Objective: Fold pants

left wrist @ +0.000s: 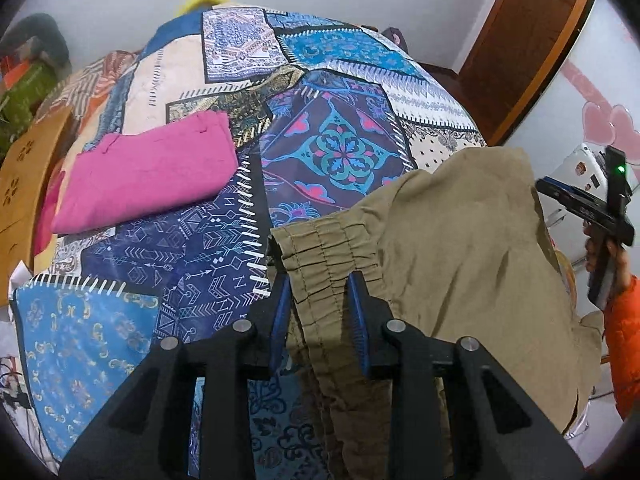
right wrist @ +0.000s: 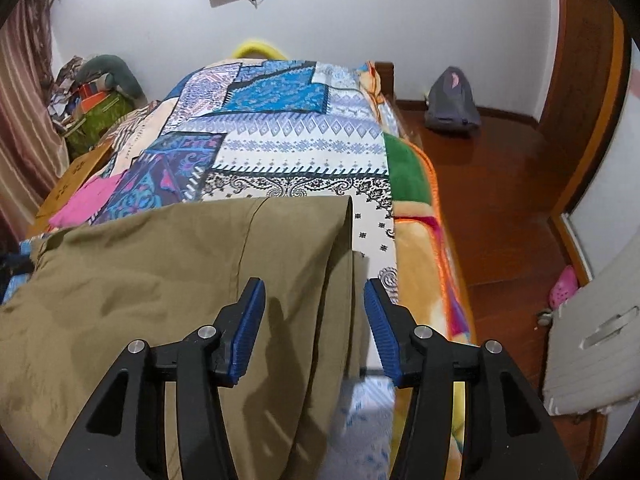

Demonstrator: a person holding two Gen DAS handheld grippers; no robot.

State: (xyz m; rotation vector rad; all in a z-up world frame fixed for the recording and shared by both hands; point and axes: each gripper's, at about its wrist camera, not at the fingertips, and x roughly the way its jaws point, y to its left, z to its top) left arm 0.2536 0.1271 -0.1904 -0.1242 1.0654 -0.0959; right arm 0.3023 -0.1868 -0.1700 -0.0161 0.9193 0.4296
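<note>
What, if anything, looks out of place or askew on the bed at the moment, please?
Nothing is spilled or damaged. The khaki pants lie rumpled at the bed's near end, creased rather than flat, waistband by the left gripper. The pink garment already lies folded on the quilt.

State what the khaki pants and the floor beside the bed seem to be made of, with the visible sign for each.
Khaki pants: likely a thin woven cotton or blend, matte; soft creases and a gathered waistband.
Floor: looks like wood or wood-look boards, glossy; plank seams and reflected light.
</note>
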